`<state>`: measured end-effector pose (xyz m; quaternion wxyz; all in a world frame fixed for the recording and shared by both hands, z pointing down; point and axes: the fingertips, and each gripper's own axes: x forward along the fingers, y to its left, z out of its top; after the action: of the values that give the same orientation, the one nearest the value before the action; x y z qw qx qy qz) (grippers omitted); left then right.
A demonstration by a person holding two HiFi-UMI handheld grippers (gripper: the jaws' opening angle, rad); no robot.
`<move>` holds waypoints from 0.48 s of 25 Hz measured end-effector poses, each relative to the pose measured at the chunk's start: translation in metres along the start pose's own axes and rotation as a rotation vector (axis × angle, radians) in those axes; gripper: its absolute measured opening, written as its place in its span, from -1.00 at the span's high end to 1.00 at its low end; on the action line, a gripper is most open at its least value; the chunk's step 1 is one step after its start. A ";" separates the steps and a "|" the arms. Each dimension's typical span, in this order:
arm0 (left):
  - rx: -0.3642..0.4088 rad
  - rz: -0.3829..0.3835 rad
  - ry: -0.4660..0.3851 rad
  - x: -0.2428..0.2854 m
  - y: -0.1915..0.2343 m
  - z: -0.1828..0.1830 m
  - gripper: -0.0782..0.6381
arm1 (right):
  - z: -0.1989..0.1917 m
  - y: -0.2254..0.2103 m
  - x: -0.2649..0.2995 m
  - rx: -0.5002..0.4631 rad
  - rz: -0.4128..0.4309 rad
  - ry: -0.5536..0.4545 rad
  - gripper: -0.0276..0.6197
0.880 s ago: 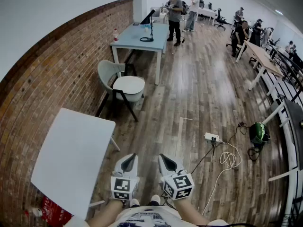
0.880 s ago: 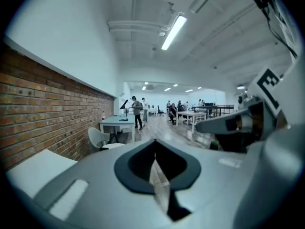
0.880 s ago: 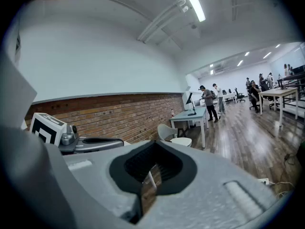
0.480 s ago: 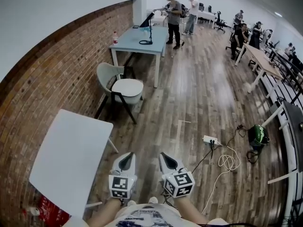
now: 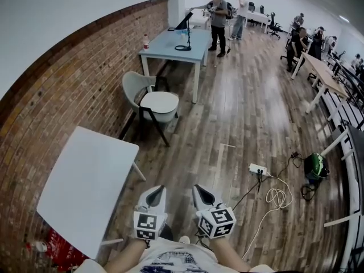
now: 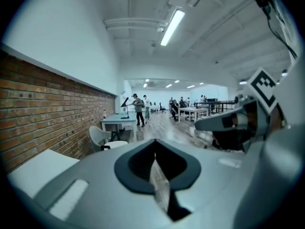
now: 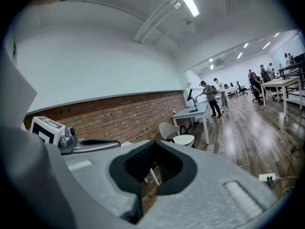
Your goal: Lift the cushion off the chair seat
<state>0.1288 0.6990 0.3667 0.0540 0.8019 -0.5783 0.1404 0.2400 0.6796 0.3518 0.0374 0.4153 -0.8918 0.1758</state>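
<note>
Overhead, from the head view, the left gripper (image 5: 156, 189) and right gripper (image 5: 199, 189) sit side by side at the bottom edge, each with its jaws pressed together and nothing between them. A white table (image 5: 85, 186) stands just to their left, its long edge against the brick wall (image 5: 68, 90). Ahead, a wide strip of bare wooden floor (image 5: 239, 112) runs to the chair (image 5: 134, 85), which stands well apart from both grippers. The round cushion (image 5: 160, 102) lies flat on the chair's seat. A power strip (image 5: 258, 169) and a coiled cable (image 5: 277, 195) lie on the floor to the right.

Next, the left gripper view shows its jaws meeting in a closed seam, with the chair (image 6: 99, 135) far off beside the wall.

Lastly, the right gripper view shows its jaws closed and empty too, the cushion (image 7: 184, 140) small beyond them, near a pale blue table (image 7: 193, 112).
</note>
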 end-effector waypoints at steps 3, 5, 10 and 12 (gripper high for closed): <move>-0.003 0.004 0.005 0.016 0.009 0.002 0.80 | 0.003 -0.006 0.009 0.002 0.010 -0.004 0.92; -0.007 -0.001 -0.002 0.031 0.014 0.006 0.80 | 0.004 -0.017 0.015 0.007 0.000 -0.002 0.92; -0.013 -0.039 -0.003 0.083 0.034 0.010 0.80 | 0.010 -0.051 0.055 0.015 -0.047 0.019 0.92; -0.019 -0.056 0.003 0.108 0.047 0.008 0.80 | 0.014 -0.062 0.081 0.014 -0.055 0.031 0.92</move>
<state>0.1173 0.5828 0.3863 0.0664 0.8170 -0.5567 0.1347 0.2352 0.5787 0.3739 0.0529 0.4372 -0.8781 0.1872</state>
